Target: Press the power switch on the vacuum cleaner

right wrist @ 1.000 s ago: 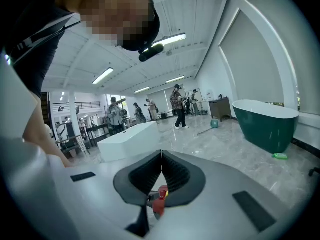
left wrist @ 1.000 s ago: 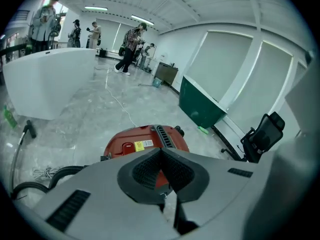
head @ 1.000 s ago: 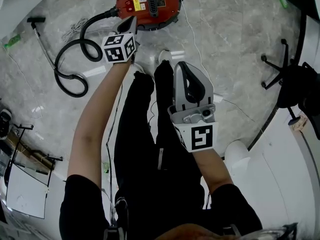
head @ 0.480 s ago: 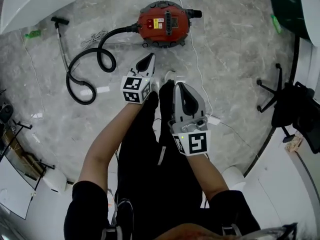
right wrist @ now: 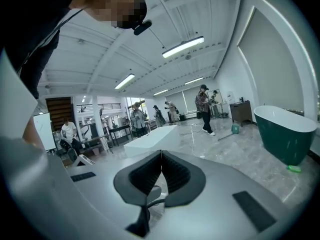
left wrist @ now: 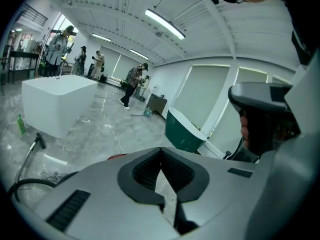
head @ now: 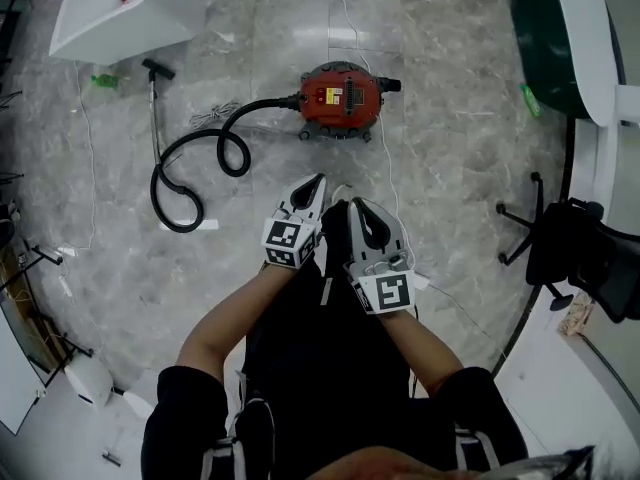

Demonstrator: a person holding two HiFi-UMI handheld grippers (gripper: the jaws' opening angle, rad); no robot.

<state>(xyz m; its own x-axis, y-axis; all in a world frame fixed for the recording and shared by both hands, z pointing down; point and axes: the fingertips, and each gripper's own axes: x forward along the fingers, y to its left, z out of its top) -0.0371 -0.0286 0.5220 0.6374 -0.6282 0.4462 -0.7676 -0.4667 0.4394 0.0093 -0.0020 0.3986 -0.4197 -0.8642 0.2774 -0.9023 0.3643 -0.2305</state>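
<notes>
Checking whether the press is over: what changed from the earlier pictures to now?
The left gripper drew back from the vacuum cleaner to beside the right gripper, and the head view rose away from the floor. Both grippers stayed shut and empty; vacuum cleaner and hose lie as before.

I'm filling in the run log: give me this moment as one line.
left gripper: shut, empty | right gripper: shut, empty | vacuum cleaner: on floor ahead, neither gripper touching
</notes>
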